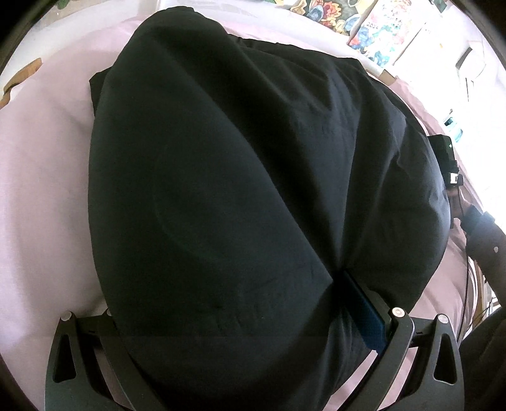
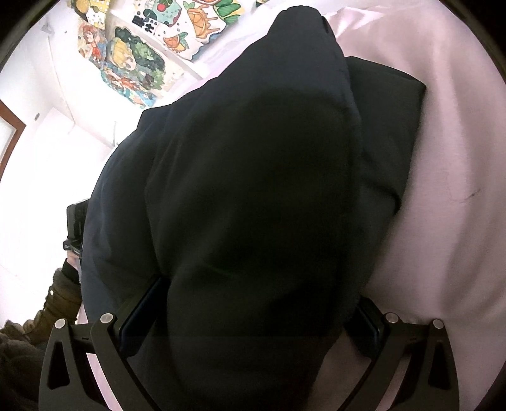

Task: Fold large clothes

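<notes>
Pale pink sheet point(image 1: 41, 177); colourful cartoon posters point(image 2: 132, 66) behind.

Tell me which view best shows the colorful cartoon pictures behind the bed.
The right wrist view: the cartoon pictures sit large and sharp at upper left, above the black garment. The left wrist view shows only a washed-out strip of them along its top edge.

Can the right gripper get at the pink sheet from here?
Probably not directly: the right gripper has the black cloth garment bunched between its fingers, draping over the pink bed sheet ahead. Bare sheet shows only off to one side.
</notes>
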`<state>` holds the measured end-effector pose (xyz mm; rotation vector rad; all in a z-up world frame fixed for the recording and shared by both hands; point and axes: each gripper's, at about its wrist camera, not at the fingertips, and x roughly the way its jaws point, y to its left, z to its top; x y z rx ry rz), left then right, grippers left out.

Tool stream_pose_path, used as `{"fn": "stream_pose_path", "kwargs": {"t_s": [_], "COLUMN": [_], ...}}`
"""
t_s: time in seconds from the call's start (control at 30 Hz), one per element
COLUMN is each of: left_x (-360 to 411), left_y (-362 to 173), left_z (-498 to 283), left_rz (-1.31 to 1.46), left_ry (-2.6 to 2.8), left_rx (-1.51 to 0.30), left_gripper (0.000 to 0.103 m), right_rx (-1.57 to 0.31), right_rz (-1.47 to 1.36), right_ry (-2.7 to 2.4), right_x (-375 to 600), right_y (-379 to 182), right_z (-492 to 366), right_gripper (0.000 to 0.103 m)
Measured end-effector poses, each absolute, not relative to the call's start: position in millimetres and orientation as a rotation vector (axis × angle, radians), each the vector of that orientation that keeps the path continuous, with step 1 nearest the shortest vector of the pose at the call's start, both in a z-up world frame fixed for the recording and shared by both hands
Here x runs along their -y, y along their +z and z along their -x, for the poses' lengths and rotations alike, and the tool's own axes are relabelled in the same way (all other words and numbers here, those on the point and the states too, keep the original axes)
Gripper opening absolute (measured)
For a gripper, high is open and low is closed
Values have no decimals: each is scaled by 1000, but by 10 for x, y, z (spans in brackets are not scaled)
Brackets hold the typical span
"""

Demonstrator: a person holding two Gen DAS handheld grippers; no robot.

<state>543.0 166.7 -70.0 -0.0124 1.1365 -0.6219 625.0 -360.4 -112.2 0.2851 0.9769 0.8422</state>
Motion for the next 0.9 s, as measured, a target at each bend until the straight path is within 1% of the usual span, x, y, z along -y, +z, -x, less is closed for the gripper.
{"fn": "stream_pose_path", "kwargs": {"t_s": [0.33, 0.37, 0.43, 0.5, 0.57, 0.6, 0.63, 0.67, 0.7, 0.77, 0.8, 0.87, 0.9], "left_x": [-1696, -1520, -1497, -1497, -1535, -1547, -1550, -1556, -1563, -1590, -1610, -1643, -1675], "left_y": [-739, -738, -739, -736, -731, -727, -722, -714, -703, -681, -672, -655, -634], "left_z": [-5451, -5517, -5535, -5545, -5534, -5533, -5530, -5519, -5506, -5482, -5472, -5453, -5448], "left_rz": [13, 15, 27, 49, 73, 88, 94, 99, 107, 127, 140, 183, 203], "left_ry": [-616, -612, -605, -591, -575, -562, -554, -543, -536, -520, -510, -488, -478], "left_rx": [-1145, -1148, -1156, -1166, -1166, -1162, -1158, -1150, -1142, -1124, -1116, -1102, -1096], "left_gripper": [102, 102, 102, 102, 101, 101, 100, 97, 95, 87, 84, 74, 71], "right_rx": [-999, -1000, -997, -998, -991, -987, -981, -977, -970, -960, -953, -940, -935], "right_rz": [-235, -235, -226, -221, -213, -207, -200, -192, -187, -185, -182, -178, -175], "right_ry": [776, 770, 755, 749, 742, 736, 731, 721, 718, 713, 713, 715, 718], "right_x": [3490, 3484, 3442, 3485, 3476, 3469, 3459, 3448, 3444, 3439, 3439, 3430, 3432], "right_y": [-1071, -1066, -1039, -1031, -987, -960, -935, -916, -888, -846, -829, -808, -800], "right_z": [-6274, -6274, -6253, -6199, -6165, -6142, -6119, -6095, -6068, -6020, -5995, -5948, -5928], "right_gripper": [103, 103, 103, 98, 88, 86, 81, 75, 73, 64, 62, 57, 56]}}
